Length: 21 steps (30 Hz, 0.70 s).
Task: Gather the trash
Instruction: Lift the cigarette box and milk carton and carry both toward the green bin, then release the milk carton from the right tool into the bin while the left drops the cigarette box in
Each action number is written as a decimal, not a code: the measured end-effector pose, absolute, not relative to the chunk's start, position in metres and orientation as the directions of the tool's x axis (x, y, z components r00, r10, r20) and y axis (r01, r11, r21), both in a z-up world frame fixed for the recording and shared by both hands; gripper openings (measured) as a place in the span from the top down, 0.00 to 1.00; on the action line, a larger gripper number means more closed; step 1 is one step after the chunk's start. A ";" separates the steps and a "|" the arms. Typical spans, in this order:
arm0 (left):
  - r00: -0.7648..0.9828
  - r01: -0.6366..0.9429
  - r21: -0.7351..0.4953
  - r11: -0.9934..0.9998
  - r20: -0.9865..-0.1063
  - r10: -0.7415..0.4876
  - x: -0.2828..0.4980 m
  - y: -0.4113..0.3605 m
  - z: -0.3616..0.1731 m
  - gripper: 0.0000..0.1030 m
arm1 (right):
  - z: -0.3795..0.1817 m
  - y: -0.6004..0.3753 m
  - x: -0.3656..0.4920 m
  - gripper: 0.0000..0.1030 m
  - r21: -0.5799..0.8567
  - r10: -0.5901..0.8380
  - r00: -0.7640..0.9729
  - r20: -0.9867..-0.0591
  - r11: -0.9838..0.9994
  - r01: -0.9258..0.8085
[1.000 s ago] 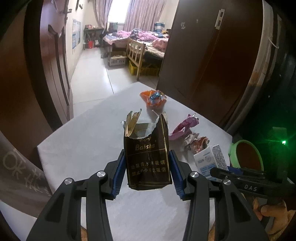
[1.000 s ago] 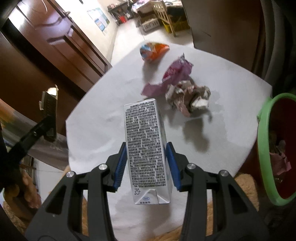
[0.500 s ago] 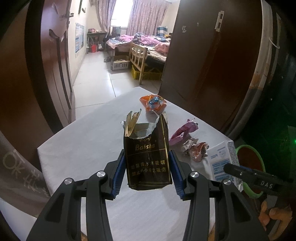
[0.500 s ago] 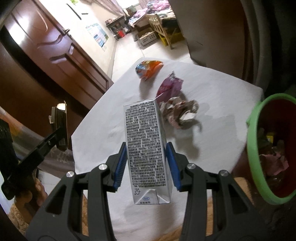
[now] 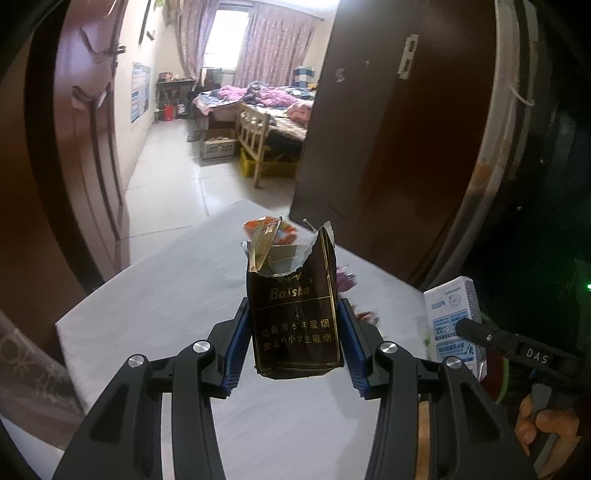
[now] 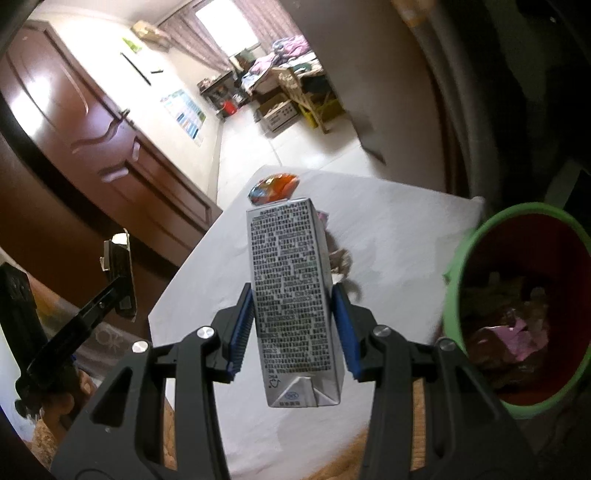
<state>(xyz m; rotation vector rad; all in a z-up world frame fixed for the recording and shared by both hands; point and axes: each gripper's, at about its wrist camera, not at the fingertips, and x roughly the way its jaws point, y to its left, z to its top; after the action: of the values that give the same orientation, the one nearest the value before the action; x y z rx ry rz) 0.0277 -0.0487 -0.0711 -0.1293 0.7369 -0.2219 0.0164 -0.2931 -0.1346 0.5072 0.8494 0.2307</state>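
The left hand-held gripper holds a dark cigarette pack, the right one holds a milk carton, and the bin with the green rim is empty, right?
Not quite: the bin is not empty. The right wrist view shows crumpled wrappers already inside it. The rest holds: the left hand-held gripper grips the dark cigarette pack, and the right hand-held gripper grips the milk carton.

Daylight from the curtained window (image 5: 225,35) washes the far room bright; nearer the window (image 6: 225,26) the doors glare. Fisheye edges bend and darken; the green bin (image 6: 517,325) is motion-blurred.
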 end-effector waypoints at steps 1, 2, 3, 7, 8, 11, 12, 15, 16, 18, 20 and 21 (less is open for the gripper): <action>0.717 0.169 -0.198 0.966 -0.647 -0.258 0.029 -0.054 -0.070 0.58 | -0.134 -0.298 0.014 0.60 0.516 0.384 0.650 -0.656 0.857 0.014; 0.716 0.179 -0.200 0.963 -0.645 -0.267 0.029 -0.059 -0.069 0.58 | -0.133 -0.304 0.013 0.60 0.517 0.375 0.657 -0.654 0.856 0.026; 0.712 0.194 -0.205 0.959 -0.643 -0.281 0.030 -0.065 -0.069 0.58 | -0.133 -0.310 0.011 0.60 0.518 0.367 0.663 -0.653 0.855 0.037; 0.687 0.269 -0.226 0.936 -0.636 -0.351 0.033 -0.096 -0.067 0.58 | -0.132 -0.344 0.004 0.60 0.518 0.308 0.693 -0.651 0.848 0.109; 0.671 0.294 -0.241 0.925 -0.637 -0.379 0.035 -0.106 -0.068 0.58 | -0.132 -0.354 0.002 0.60 0.523 0.296 0.699 -0.651 0.842 0.130; 0.623 0.347 -0.278 0.895 -0.646 -0.442 0.040 -0.132 -0.072 0.58 | -0.138 -0.387 -0.008 0.60 0.552 0.268 0.713 -0.649 0.810 0.198; 0.608 0.365 -0.284 0.887 -0.649 -0.458 0.041 -0.142 -0.074 0.58 | -0.138 -0.393 -0.011 0.60 0.555 0.260 0.715 -0.649 0.804 0.211; 0.561 0.422 -0.295 0.857 -0.658 -0.502 0.042 -0.173 -0.079 0.58 | -0.142 -0.415 -0.021 0.60 0.549 0.219 0.717 -0.662 0.793 0.264; 0.544 0.438 -0.299 0.848 -0.663 -0.515 0.042 -0.182 -0.082 0.58 | -0.144 -0.422 -0.024 0.60 0.541 0.201 0.715 -0.670 0.792 0.283; 0.503 0.475 -0.313 0.822 -0.670 -0.546 0.041 -0.210 -0.086 0.58 | -0.146 -0.432 -0.028 0.60 0.520 0.169 0.707 -0.687 0.794 0.316; 0.466 0.514 -0.323 0.795 -0.673 -0.574 0.041 -0.236 -0.088 0.58 | -0.147 -0.442 -0.034 0.60 0.496 0.132 0.699 -0.703 0.795 0.349; 0.452 0.530 -0.326 0.783 -0.673 -0.586 0.041 -0.246 -0.087 0.58 | -0.149 -0.447 -0.036 0.60 0.483 0.109 0.694 -0.712 0.794 0.369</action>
<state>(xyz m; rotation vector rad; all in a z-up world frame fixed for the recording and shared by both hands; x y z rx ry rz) 0.0415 -0.2457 -0.0874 -0.0725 0.8600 -0.6896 -0.0364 -0.4466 -0.1486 0.6533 0.8039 -0.1573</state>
